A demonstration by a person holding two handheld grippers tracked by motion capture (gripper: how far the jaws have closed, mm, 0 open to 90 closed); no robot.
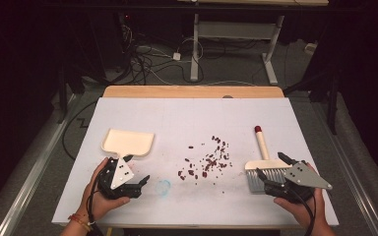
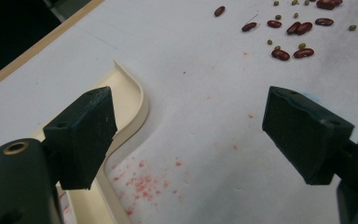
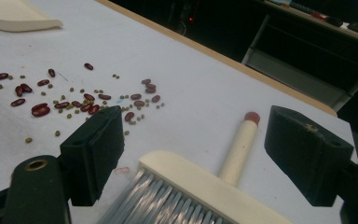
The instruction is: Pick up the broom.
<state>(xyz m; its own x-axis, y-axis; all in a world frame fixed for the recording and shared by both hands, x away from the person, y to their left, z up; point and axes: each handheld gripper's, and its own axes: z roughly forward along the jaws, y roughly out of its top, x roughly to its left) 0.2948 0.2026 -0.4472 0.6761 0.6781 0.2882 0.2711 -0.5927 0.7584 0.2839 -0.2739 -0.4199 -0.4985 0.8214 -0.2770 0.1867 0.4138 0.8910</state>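
A cream dustpan [image 1: 128, 142] lies at the table's left, its handle end toward my left gripper [image 1: 137, 169]. That gripper is open; in the left gripper view [image 2: 189, 112] the dustpan's curved rim [image 2: 133, 100] lies beside and under one jaw, with bare table between the jaws. A cream brush [image 1: 266, 166] with grey bristles and a red-tipped handle [image 1: 261, 140] lies at the right. My right gripper [image 1: 273, 166] stands open astride the brush head [image 3: 200, 186], pads apart from it. Red and small green beans [image 1: 206, 160] [image 3: 74, 100] [image 2: 289, 39] are scattered mid-table.
The white table top [image 1: 192, 118] carries red stains [image 2: 140, 182] near the dustpan and a faint blue mark [image 1: 163, 187] near the front. A wooden strip [image 1: 192, 91] edges the far side. Cables and a desk frame [image 1: 236, 44] stand on the floor beyond.
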